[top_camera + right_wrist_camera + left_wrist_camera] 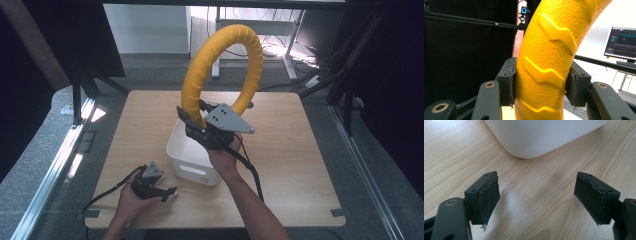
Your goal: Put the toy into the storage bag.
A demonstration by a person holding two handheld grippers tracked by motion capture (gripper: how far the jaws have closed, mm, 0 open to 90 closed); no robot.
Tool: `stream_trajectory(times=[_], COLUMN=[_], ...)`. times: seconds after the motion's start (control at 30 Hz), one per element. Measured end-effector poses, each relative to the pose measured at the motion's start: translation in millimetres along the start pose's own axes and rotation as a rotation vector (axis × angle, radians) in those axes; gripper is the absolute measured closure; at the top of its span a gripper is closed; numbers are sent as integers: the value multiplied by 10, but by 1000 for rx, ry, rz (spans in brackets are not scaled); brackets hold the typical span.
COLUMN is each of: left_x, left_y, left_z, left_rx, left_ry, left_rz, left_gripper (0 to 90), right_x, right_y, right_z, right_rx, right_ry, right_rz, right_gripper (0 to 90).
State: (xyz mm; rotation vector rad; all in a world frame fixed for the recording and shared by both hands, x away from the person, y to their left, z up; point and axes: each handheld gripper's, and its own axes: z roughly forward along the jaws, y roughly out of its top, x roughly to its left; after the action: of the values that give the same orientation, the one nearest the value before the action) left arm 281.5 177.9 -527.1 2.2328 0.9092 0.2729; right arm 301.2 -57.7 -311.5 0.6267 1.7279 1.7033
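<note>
The person holds a big yellow ring [222, 70] upright above the white bin [192, 150] that sits near the middle of the wooden table [300, 165]. The right gripper [200, 122] clamps the ring low on its left side, so most of the hoop stands up over the hand and the far part of the table. Gripped at the bottom like that, the ring balances on the jaws instead of hanging from them, and I would guess it is being carried toward the bin or away from it; which of the two I cannot tell. The bin looks narrower than the ring, so the hoop would probably have to go in on edge or lean against a wall.

In the right gripper view the ring [549, 62], with its pebbled skin and raised zigzag ridges, fills the gap, and both pads [510, 82] press flat against its sides. The jaws are closed firmly on it, held apart by the thickness of the tube.

The left gripper [167, 192] rests low on the table near the front edge, just left of the bin's front corner. Its jaws stand wide apart with bare wood between them, holding nothing; the rounded bin corner [529, 142] lies just ahead. It seems parked there, out of the way.
</note>
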Motion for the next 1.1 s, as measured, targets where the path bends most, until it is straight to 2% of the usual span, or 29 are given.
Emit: stream_trajectory(times=[0.3,0.5,1.1], left_x=[2,1,-1], left_y=[-1,-1,-3], left_z=[-2,1,6], left_rx=[0,2,2], left_ry=[-2,-4,-5], left_rz=[-1,0,1], left_gripper=[203,203,203], right_x=[88,161,297], right_y=[-43,-98,-392], right_z=[33,39,157], right_rx=[2,1,23], right_ry=[9,21,20], right_rz=[3,25,66], right_gripper=[496,496,495])
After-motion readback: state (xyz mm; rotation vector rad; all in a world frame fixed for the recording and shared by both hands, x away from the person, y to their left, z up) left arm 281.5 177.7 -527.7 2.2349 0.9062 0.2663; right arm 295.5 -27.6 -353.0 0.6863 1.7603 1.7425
